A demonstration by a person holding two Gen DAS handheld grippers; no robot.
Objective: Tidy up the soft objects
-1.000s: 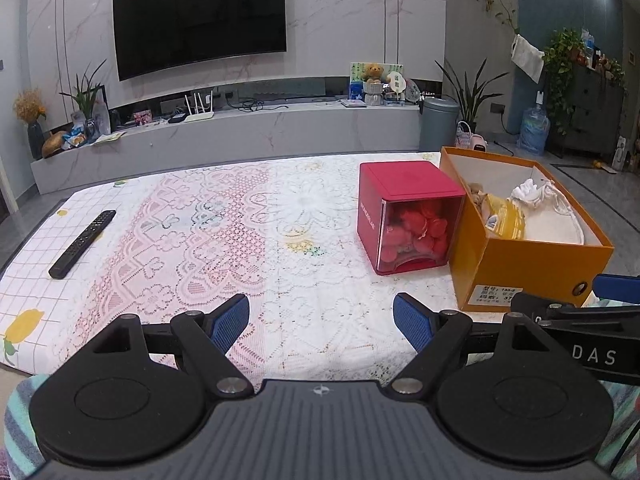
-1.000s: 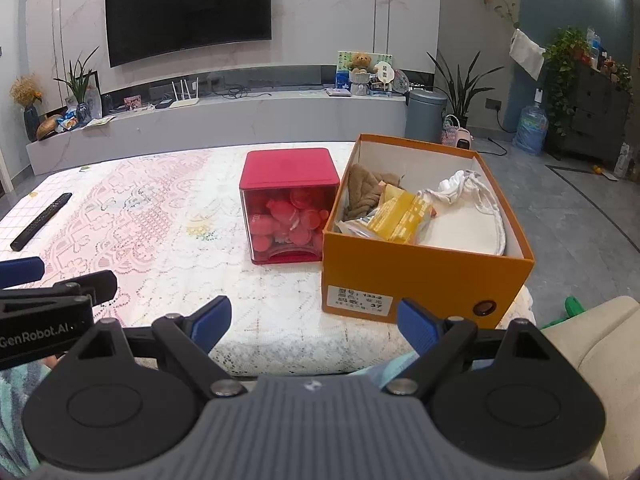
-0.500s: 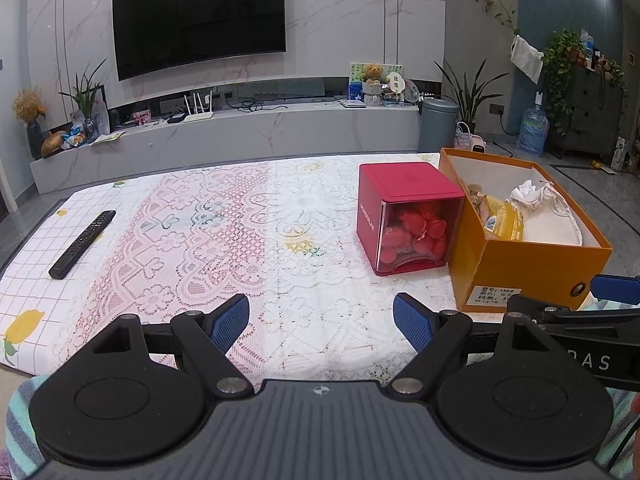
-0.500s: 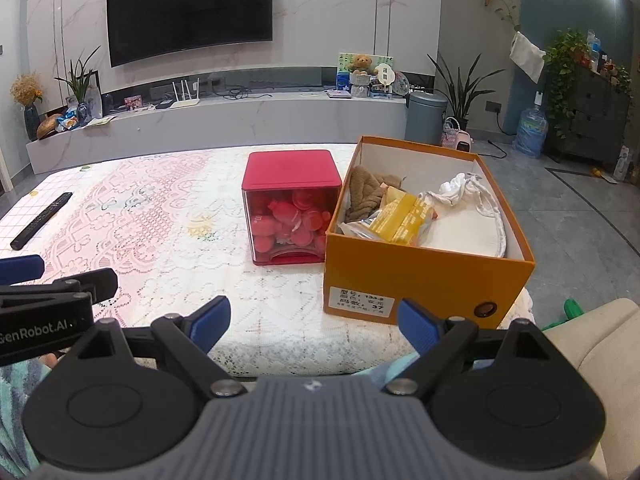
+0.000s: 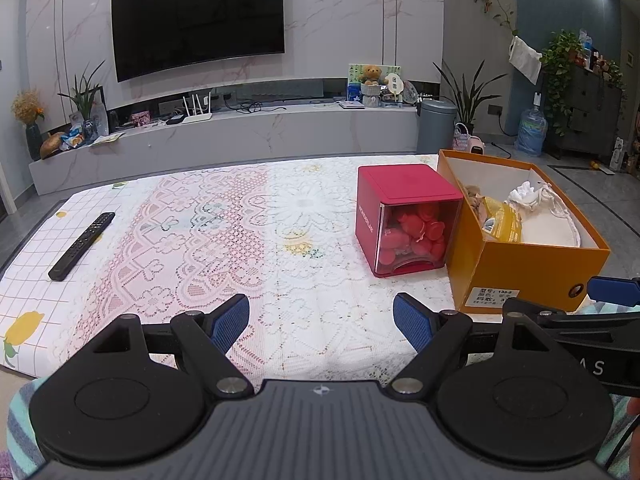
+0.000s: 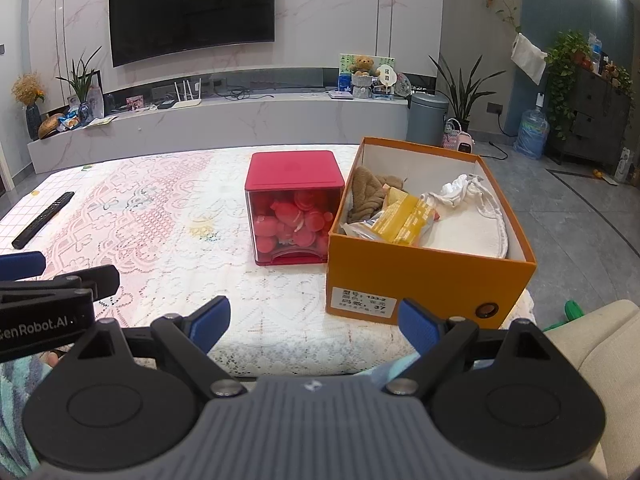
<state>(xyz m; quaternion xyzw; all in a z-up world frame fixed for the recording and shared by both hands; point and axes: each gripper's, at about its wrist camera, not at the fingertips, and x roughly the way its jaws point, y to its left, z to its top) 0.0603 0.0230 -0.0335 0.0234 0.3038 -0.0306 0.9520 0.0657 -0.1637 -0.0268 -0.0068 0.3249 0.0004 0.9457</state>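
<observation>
a: where are the soft things?
b: in the orange shoebox (image 6: 428, 276) on the lace-covered surface (image 5: 224, 240), touching the red cube box (image 6: 294, 208).
a: and the claws?
b: left claw (image 5: 321, 322) and right claw (image 6: 314, 325) both spread apart, nothing between them.

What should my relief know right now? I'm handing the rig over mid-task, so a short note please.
Left tool: open, empty, hovering at the near table edge.
Right tool: open, empty, hovering in front of the orange box.
Things: orange box at the table's right end, holding a brown cloth, yellow packets and a white cloth. Red box of red pieces sits beside it on the left.
Done: nothing visibly handled.
Left: all the sorting.
</observation>
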